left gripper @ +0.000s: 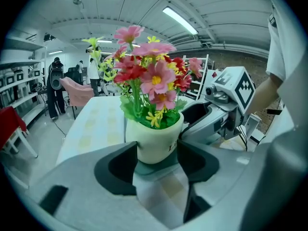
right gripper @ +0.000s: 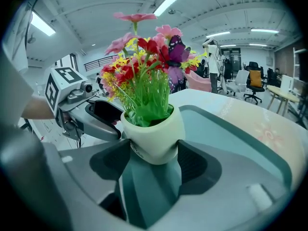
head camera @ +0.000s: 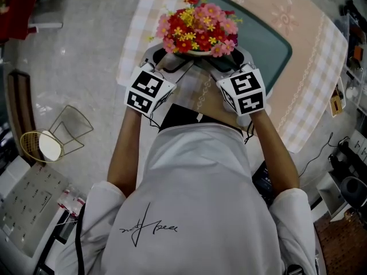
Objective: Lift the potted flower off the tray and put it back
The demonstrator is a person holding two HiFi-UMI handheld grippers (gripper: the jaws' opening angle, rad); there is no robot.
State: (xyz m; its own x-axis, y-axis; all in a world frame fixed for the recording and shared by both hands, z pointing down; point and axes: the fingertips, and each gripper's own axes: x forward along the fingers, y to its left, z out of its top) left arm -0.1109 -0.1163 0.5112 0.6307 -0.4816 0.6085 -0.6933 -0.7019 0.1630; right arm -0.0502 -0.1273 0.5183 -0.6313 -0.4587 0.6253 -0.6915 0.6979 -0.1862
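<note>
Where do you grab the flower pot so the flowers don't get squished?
By the white pot, on its round sides below the rim, coming in low from the side. The flowers spread wide above, so gripping from above could crush them.

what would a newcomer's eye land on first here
The potted flower stands out first: a bright bunch of pink, red and yellow blooms in a pale pot, at the near edge of the teal tray. Next come the left gripper and the right gripper, each with its jaws closed on the pot from its own side.
</note>
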